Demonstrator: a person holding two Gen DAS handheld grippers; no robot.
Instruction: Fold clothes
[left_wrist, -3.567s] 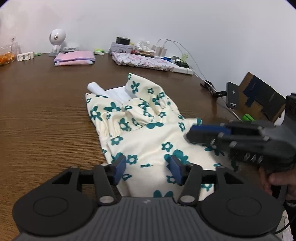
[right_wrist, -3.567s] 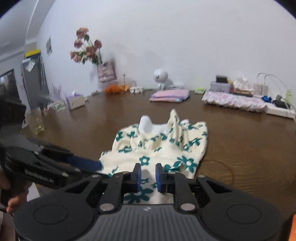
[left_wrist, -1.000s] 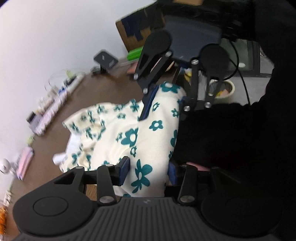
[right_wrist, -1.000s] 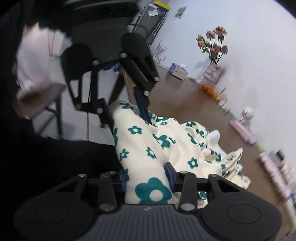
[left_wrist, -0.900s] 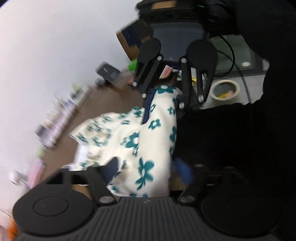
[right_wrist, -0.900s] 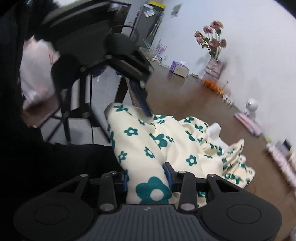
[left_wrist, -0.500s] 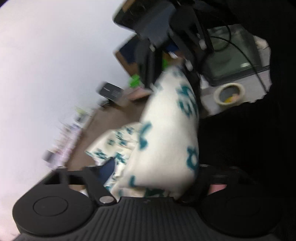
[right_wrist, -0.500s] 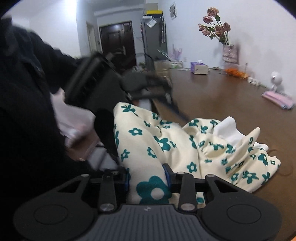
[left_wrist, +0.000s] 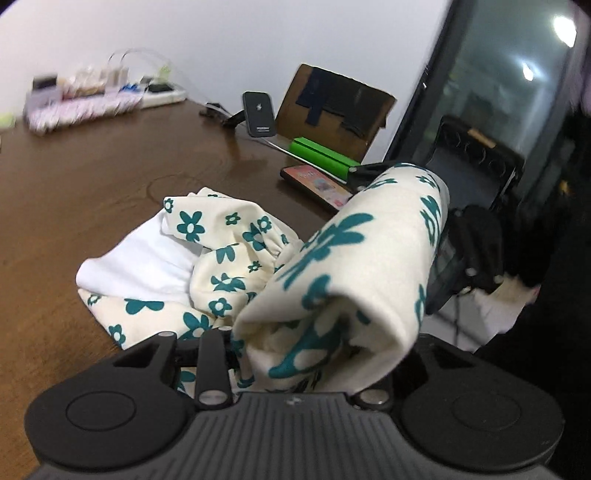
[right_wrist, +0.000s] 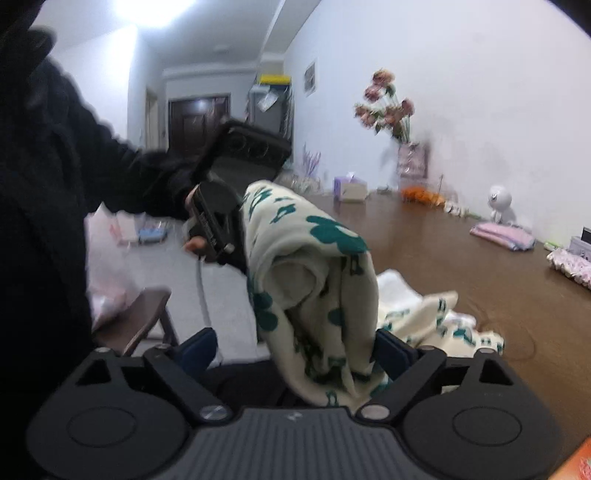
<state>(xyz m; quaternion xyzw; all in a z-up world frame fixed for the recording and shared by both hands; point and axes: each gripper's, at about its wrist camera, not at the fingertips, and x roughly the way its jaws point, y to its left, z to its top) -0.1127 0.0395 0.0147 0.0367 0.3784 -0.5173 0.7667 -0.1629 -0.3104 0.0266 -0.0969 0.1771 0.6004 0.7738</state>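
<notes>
My left gripper (left_wrist: 314, 354) is closing on a rolled edge of the cream, teal-flowered garment (left_wrist: 354, 266), bunched low in the frame. My right gripper (right_wrist: 291, 350) is opening, cloth hanging between its spread fingers. The rest lies crumpled on the brown table (left_wrist: 92, 177).

Wrist cams close, both facing garment (left_wrist: 343, 258)

walls (right_wrist: 480, 74) — white | table (left_wrist: 92, 173) — brown wood | door (right_wrist: 195, 122) — dark | ceiling light (right_wrist: 155, 11) — on
</notes>
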